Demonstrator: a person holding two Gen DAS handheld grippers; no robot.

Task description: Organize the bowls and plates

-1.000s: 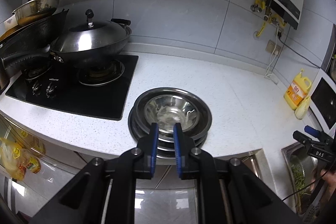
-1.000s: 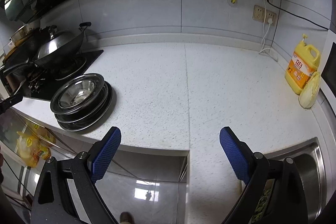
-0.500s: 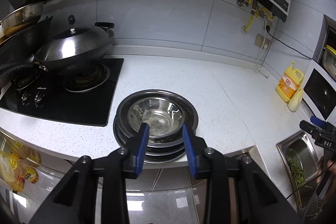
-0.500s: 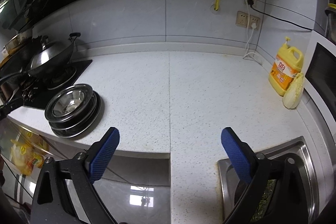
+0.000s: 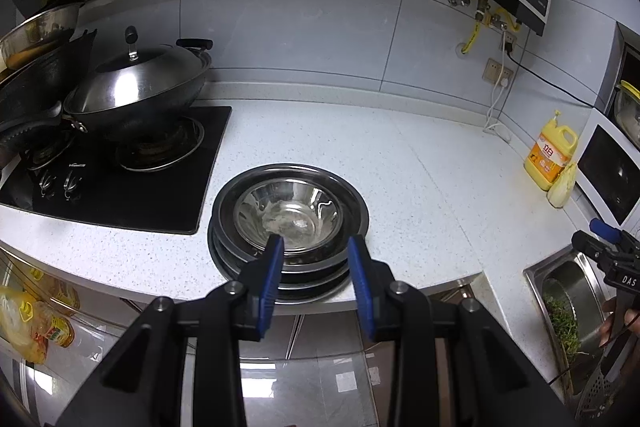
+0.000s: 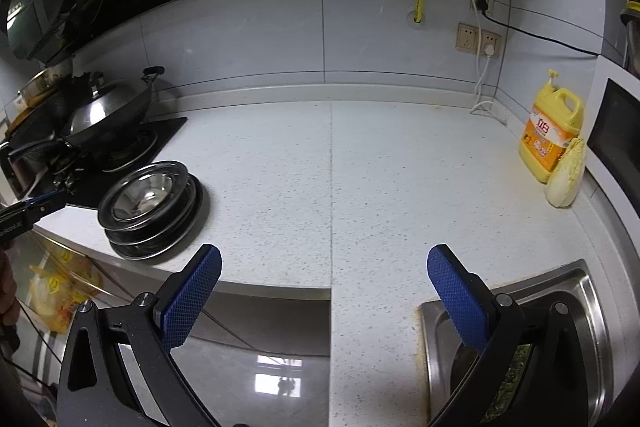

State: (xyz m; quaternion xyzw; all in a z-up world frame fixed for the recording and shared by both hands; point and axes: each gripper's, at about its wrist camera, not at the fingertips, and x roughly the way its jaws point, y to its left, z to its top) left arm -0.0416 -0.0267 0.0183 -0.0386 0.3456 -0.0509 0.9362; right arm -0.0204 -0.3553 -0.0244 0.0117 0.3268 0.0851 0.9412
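The left gripper (image 5: 315, 251) is sitting just off the front edge of the counter with its blue pads (image 5: 273, 265) parted, having just spread apart, and nothing is pinched between them; the near rim of the stack of steel plates and bowls (image 5: 288, 223) is showing in the gap. Moving from the left, a lidded wok (image 5: 136, 95) is resting on the black gas hob (image 5: 120, 179), its lid closed so the contents cannot be told. Next along, the stack is standing on the white speckled countertop (image 5: 400, 179) right beside the hob, near the front edge: several shiny round steel dishes nested together, the top one a deep bowl that is empty apart from a pale smear on its bottom. Further right, the yellow detergent jug (image 6: 550, 137) is standing by the wall with a napa cabbage (image 6: 568, 173) leaning against it. At the far right, the steel sink (image 6: 588, 307) is holding green vegetable matter. The right gripper (image 6: 324, 291) is hovering over the counter edge beside the sink, its fingers spread wide and holding nothing, having just widened.
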